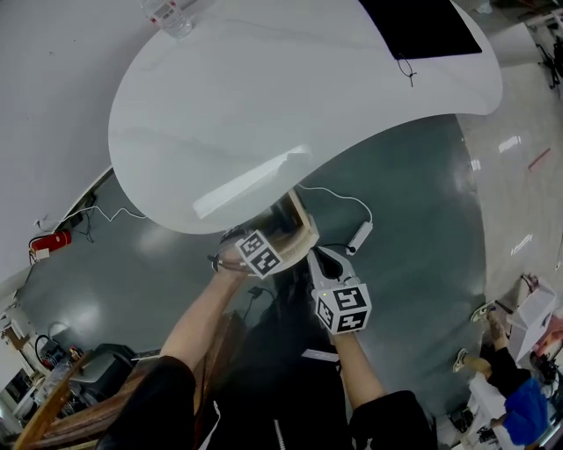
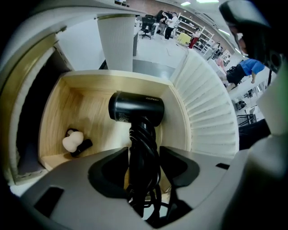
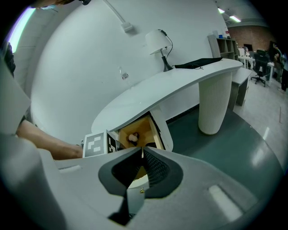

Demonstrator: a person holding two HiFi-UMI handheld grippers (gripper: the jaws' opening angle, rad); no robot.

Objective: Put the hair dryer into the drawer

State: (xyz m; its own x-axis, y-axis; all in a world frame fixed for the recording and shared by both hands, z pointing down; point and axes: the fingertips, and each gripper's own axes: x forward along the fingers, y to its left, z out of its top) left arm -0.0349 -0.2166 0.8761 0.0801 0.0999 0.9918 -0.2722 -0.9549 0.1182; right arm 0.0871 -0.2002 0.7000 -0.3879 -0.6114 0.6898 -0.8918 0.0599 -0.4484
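Note:
A black hair dryer (image 2: 136, 108) with its cord wound round the handle hangs over the open wooden drawer (image 2: 108, 81). My left gripper (image 2: 143, 155) is shut on its handle, and the dryer's head sits over the middle of the drawer. In the head view the left gripper (image 1: 262, 248) is at the drawer (image 1: 304, 230) under the white desk (image 1: 264, 105). My right gripper (image 1: 318, 262) hovers just right of the drawer's front; its jaws (image 3: 142, 152) are shut with nothing between them. From the right gripper view the drawer (image 3: 145, 127) lies ahead.
A small cream and black object (image 2: 74, 141) lies in the drawer's left corner. A white power strip (image 1: 359, 236) with its cable lies on the dark floor. A water bottle (image 1: 172, 16) and a black mat (image 1: 422, 25) are on the desk. A ribbed desk pedestal (image 3: 215, 101) stands at the right.

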